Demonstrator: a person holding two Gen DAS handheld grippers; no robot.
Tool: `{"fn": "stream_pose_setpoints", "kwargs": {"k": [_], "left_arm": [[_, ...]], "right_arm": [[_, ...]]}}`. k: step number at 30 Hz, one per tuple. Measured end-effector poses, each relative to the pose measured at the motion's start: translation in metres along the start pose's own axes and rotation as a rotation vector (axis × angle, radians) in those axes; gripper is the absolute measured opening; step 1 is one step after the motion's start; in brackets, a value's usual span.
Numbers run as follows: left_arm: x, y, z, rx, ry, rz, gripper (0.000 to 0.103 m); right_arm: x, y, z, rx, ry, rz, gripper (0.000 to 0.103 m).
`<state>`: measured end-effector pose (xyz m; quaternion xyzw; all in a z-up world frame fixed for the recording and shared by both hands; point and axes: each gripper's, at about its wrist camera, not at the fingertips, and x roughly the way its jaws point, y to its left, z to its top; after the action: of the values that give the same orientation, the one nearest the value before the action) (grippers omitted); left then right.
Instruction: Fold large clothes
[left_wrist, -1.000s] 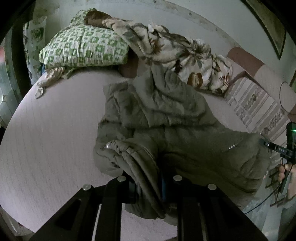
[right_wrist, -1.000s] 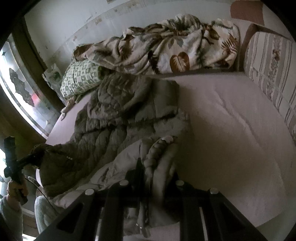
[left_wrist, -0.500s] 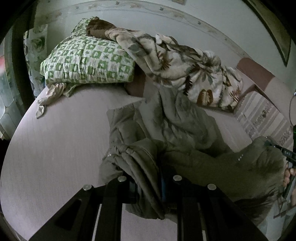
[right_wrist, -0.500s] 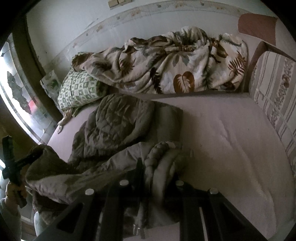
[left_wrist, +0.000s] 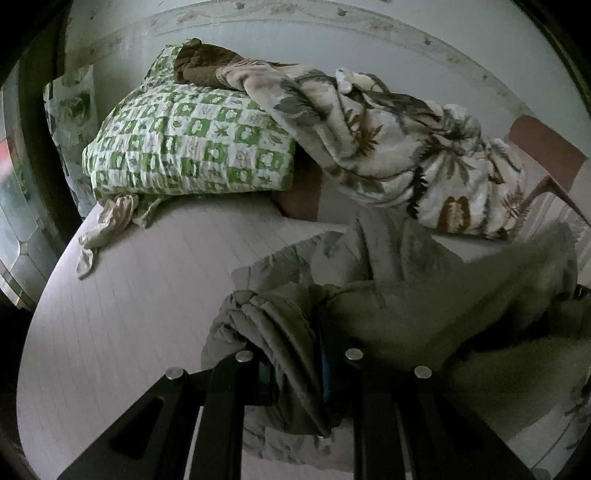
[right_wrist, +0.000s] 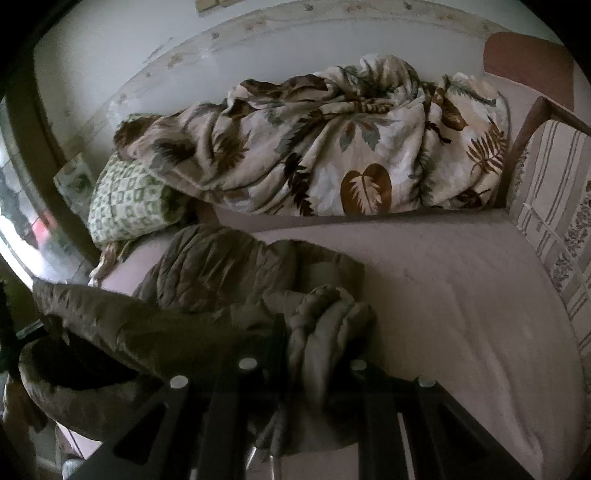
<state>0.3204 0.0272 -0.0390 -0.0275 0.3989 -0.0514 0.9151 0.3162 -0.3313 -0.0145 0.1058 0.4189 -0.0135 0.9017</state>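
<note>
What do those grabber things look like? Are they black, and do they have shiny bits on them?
Yes, both are black. The left gripper has flat, straight black bars, four round silver bolt heads in a row, a slot-shaped cutout in the outer bar, and a blue strip inside one finger. The right gripper looks the same: black bars, four silver bolts, the same cutout. No sleeve or cable shows clearly.

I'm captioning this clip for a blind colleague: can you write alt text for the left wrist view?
The left claw is shut on a bunched edge of an olive quilted jacket, lifted over a pale bed. Behind it lie a green checked pillow and a leaf-print blanket against the wall.
</note>
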Motion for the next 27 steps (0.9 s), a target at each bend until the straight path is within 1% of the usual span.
{"fn": "stream_pose_setpoints", "kwargs": {"k": [5, 10, 14, 20, 24, 27], "left_arm": [[0.031, 0.004, 0.015, 0.017, 0.009, 0.051, 0.017], [0.063, 0.011, 0.026, 0.021, 0.026, 0.064, 0.017], [0.087, 0.007, 0.036, 0.062, 0.021, 0.101, 0.017], [0.112, 0.005, 0.065, 0.087, 0.003, 0.131, 0.017], [0.143, 0.0, 0.075, 0.109, 0.033, 0.159, 0.018], [0.172, 0.002, 0.074, 0.096, 0.07, 0.168, 0.018]], "right_arm": [[0.041, -0.005, 0.026, 0.032, 0.014, -0.031, 0.017], [0.077, -0.015, 0.046, 0.071, 0.032, -0.034, 0.017], [0.107, -0.011, 0.058, 0.06, 0.041, -0.067, 0.017], [0.142, -0.006, 0.083, 0.049, 0.028, -0.103, 0.017], [0.167, -0.006, 0.093, 0.038, 0.044, -0.126, 0.017], [0.193, -0.01, 0.094, 0.047, 0.079, -0.139, 0.017]]}}
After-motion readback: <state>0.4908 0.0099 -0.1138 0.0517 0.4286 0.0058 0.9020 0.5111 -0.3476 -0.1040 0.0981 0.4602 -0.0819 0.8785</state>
